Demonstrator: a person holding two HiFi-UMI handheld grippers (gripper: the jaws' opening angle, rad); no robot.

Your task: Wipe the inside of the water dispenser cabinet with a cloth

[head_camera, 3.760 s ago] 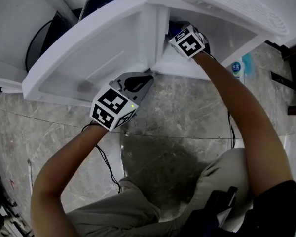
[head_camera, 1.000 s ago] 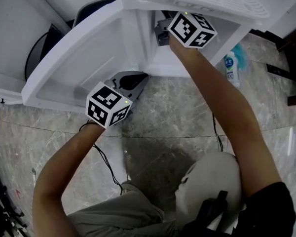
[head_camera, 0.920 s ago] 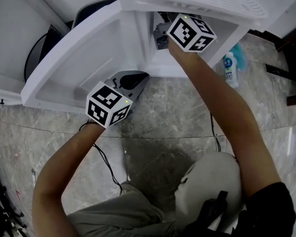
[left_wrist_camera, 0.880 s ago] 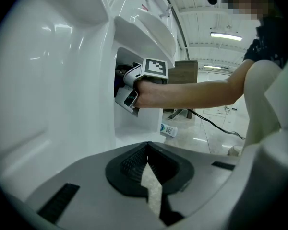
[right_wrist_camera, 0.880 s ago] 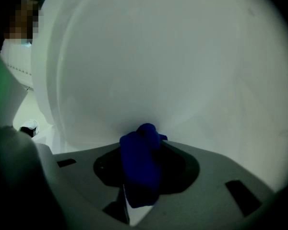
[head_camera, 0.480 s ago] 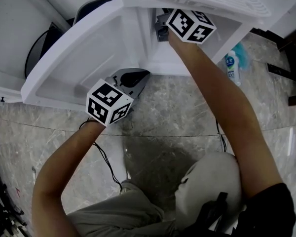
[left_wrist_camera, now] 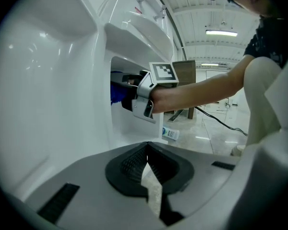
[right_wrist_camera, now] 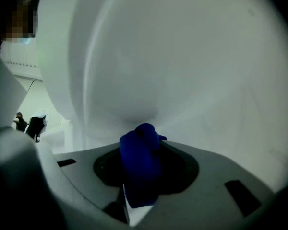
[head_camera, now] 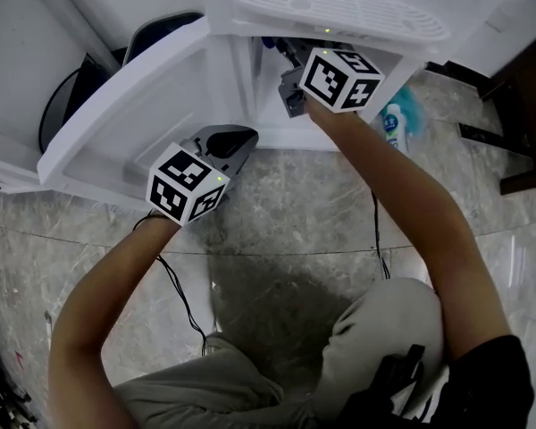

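The right claw (right_wrist_camera: 143, 150), clamping a blue cloth (right_wrist_camera: 137, 176), sits half hidden inside the cabinet (head_camera: 247, 86).

open door (head_camera: 116, 114) left of cabinet (head_camera: 241, 88) mouth, drip tray (head_camera: 339, 9) overhanging

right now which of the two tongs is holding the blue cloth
The right tongs, reaching into the cabinet, grip the blue cloth; the left tongs are shut with nothing between them.

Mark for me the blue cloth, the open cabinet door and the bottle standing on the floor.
blue cloth (right_wrist_camera: 139, 166): right gripper view, the bunched middle, clamped between the jaws.
cabinet door (head_camera: 134, 105): head view, its white inner face.
bottle (head_camera: 391, 125): head view, its label.
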